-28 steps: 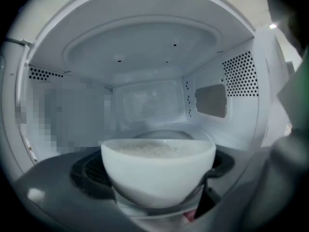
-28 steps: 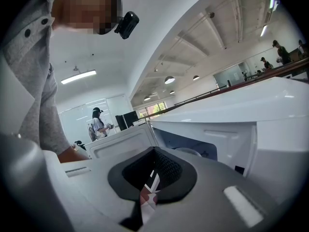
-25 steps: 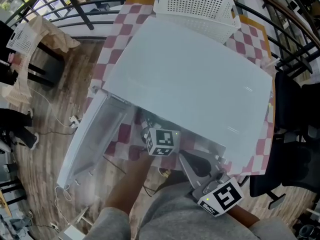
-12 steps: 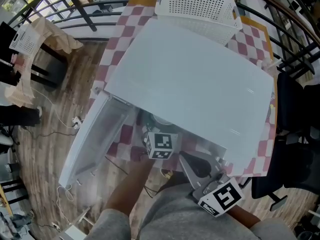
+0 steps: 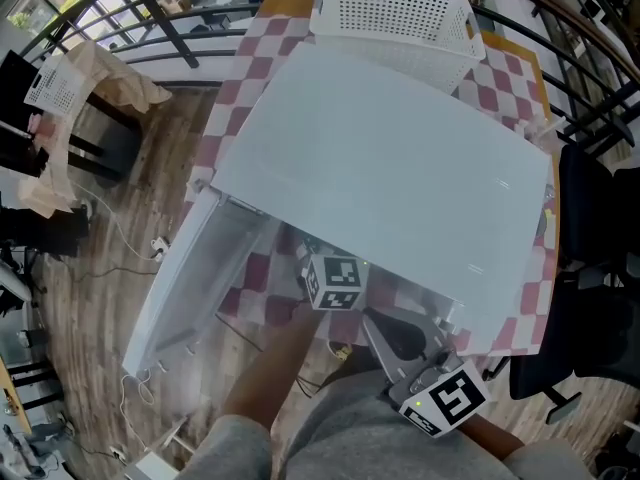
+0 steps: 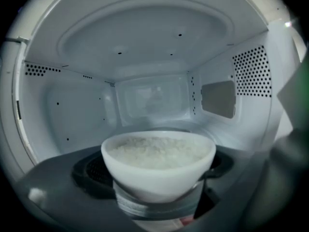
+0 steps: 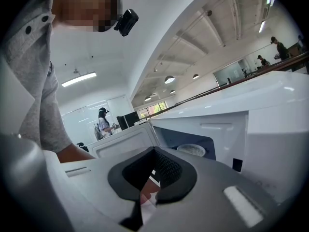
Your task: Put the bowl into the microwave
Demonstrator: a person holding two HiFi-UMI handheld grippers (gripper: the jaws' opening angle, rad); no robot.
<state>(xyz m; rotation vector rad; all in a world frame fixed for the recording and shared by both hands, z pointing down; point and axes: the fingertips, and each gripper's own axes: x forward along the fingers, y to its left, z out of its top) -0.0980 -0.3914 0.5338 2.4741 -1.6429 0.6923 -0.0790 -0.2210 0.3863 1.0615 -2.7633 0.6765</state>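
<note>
**White bowl of rice carried into the microwave cavity**

Bowl [image 6: 158, 170], heaped with rice [image 6: 157, 151], is grasped between the left tongs [image 6: 155, 193] low over the cavity floor of the microwave [image 5: 400, 168]. Whether it already rests there cannot be told. Over the last second the left tongs' marker cube [image 5: 337, 283] has edged slightly closer under the microwave's front edge, so the bowl has gone a little deeper. Insertion looks nearly complete, with set-down and release remaining. Right tongs [image 7: 152, 175], clenched on nothing, wait outside, facing the cavity beside the open door [image 5: 190, 278]. A checked-cloth bench [image 5: 505, 78] carries the microwave.
</note>
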